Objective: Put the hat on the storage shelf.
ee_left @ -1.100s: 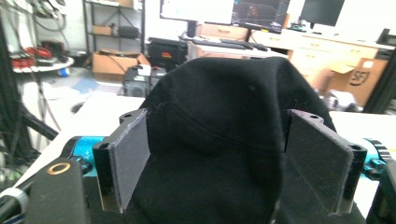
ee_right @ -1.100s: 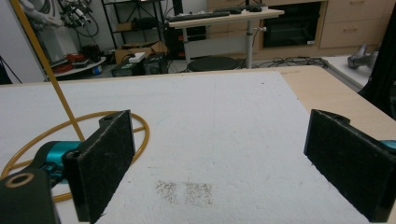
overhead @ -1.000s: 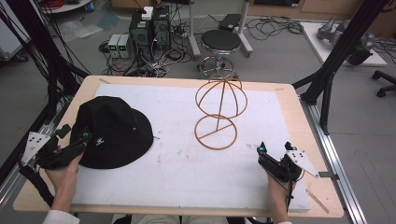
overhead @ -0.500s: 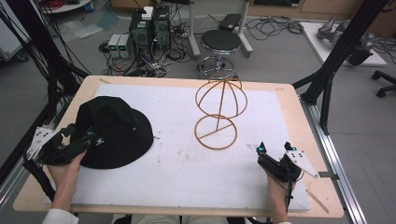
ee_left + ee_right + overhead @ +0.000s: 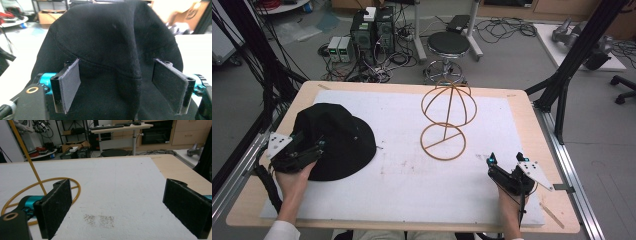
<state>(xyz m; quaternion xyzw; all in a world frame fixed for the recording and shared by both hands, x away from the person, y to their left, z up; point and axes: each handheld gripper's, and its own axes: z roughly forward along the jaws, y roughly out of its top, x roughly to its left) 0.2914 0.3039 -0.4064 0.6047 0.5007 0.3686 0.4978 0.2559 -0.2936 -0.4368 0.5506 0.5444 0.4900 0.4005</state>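
Around black hat (image 5: 110, 50), open left gripper (image 5: 125, 87)

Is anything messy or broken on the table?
Nothing is broken or spilled. The black hat lies flat, the wire hat stand stands upright and bare, and the white mat has only a faint grey smudge. The left gripper has its jaws open around the hat.

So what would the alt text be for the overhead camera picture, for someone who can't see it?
A person's left gripper reaches with open jaws onto the brim of a black bucket hat lying on a white mat on a wooden table. A gold wire hat stand is upright mid-table, and the right gripper rests open near the table's front right.
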